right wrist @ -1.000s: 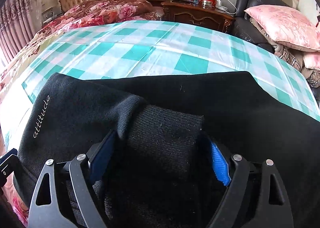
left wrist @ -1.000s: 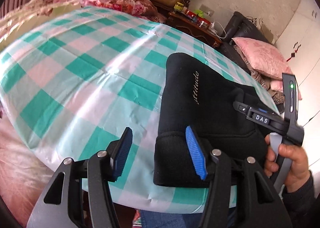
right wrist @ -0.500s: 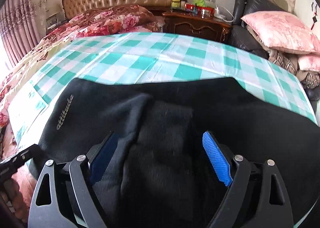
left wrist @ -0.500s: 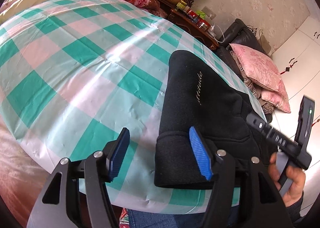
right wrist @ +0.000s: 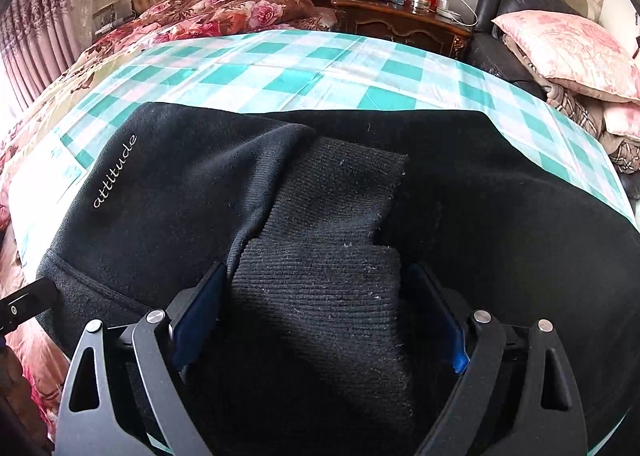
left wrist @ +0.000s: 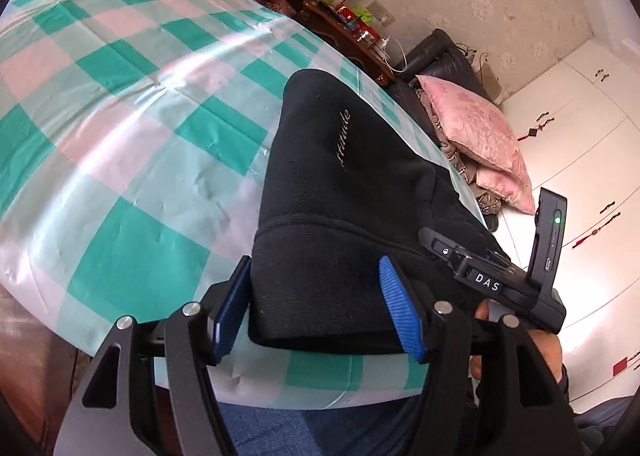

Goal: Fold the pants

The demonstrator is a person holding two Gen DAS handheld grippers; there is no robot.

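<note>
lying folded on itself, the black pants (left wrist: 340, 196) sit at the near edge of the surface, on its checked cloth (left wrist: 120, 136). the leg ends are brought back over the body of the garment, so the two ribbed cuffs (right wrist: 340, 184) rest on top, beside the panel with the "attitude" lettering (right wrist: 114, 172). that looks like a lengthwise fold already laid, with the bundle left flat for squaring up or one more fold.

the left tongs (left wrist: 316, 296) straddle the waistband (left wrist: 320, 256) end of the pants. they have just been opening, and the band lies between the pads without being pinched; the outer pad sits right at the fabric's edge. the right tongs (right wrist: 320, 296) are spread wide over the nearer cuff and have also just been opening. the cuff fills the gap between the pads, yet it lies flat and looks let go, not gripped.

beyond the pants' far edge stands a bed with a flowered quilt (right wrist: 224, 12). beyond their far right corner is a dark nightstand (right wrist: 400, 20) carrying small jars and tins; what is in them cannot be told. right of the pants is a pink pillow (right wrist: 568, 48).
</note>
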